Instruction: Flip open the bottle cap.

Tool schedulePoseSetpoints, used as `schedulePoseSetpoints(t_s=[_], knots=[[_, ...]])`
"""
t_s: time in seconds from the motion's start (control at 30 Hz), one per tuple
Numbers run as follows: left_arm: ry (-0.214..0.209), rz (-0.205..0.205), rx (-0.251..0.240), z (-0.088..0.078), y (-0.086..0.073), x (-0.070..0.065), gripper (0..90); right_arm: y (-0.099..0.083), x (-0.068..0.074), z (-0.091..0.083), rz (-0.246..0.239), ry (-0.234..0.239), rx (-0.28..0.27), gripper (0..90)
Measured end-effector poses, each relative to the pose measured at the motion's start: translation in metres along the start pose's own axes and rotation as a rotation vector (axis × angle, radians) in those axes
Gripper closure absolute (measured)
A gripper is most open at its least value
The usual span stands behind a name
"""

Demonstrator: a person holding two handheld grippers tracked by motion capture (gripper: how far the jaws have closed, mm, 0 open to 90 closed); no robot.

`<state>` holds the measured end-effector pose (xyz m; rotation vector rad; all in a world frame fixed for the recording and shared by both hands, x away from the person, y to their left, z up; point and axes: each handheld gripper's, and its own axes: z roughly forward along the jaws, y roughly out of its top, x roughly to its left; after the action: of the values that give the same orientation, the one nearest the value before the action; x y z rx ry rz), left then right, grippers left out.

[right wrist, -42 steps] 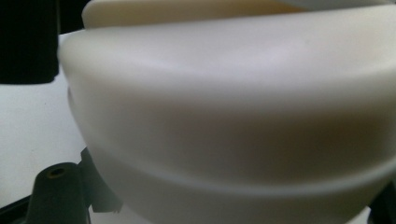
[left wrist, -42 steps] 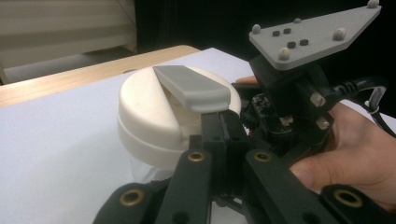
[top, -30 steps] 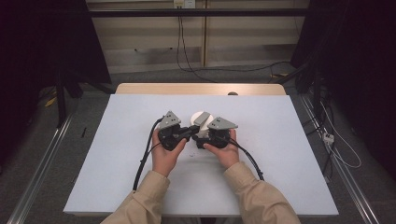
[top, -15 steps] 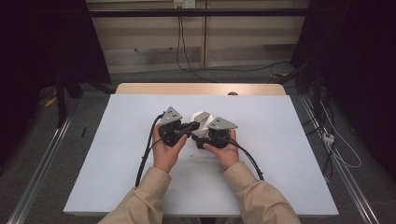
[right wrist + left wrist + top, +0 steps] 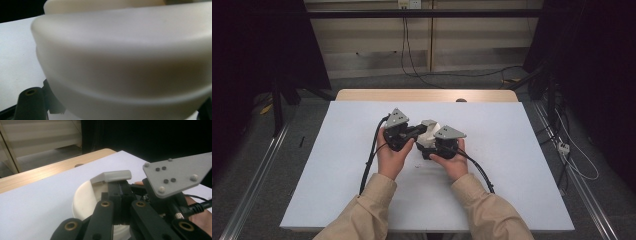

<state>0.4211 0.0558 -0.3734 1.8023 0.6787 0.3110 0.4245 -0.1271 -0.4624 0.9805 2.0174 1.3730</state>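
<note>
Both grippers meet over a white round container (image 5: 428,136) near mid-desk, slightly toward the far edge, resting on the white sheet (image 5: 512,165).

Left gripper (image 5: 120,195): jaws pressed together, pinching at the base of the grey tab (image 5: 112,176) on the container's lid. Probably there to lift or flip that flap.

Right gripper (image 5: 443,145): sits against the container's near-right side. Its own view has the white wall pressed right up to the lens, jaw tips hidden, so can't tell how far open or whether it grips. Likely bracing the body so it doesn't slide while the left works the tab.
</note>
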Motion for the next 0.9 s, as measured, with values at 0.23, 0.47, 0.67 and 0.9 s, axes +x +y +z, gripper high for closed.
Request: schedulePoseSetpoints(t_s=[0.23,0.47,0.67,0.9], knots=[[0.002,-0.003,-0.001,0.004,0.005,0.002,90.0,0.000,0.000,0.000,0.001,0.002,0.000,18.6],[0.015,0.007,0.005,0.009,0.010,0.003,90.0,0.000,-0.001,0.000,0.005,0.003,0.000,18.6],[0.015,0.007,0.007,0.012,0.013,0.005,90.0,0.000,0.000,0.000,0.005,0.003,0.000,18.6],[0.011,0.007,0.006,0.015,0.017,0.005,90.0,0.000,-0.001,0.000,0.006,0.003,0.000,18.6]])
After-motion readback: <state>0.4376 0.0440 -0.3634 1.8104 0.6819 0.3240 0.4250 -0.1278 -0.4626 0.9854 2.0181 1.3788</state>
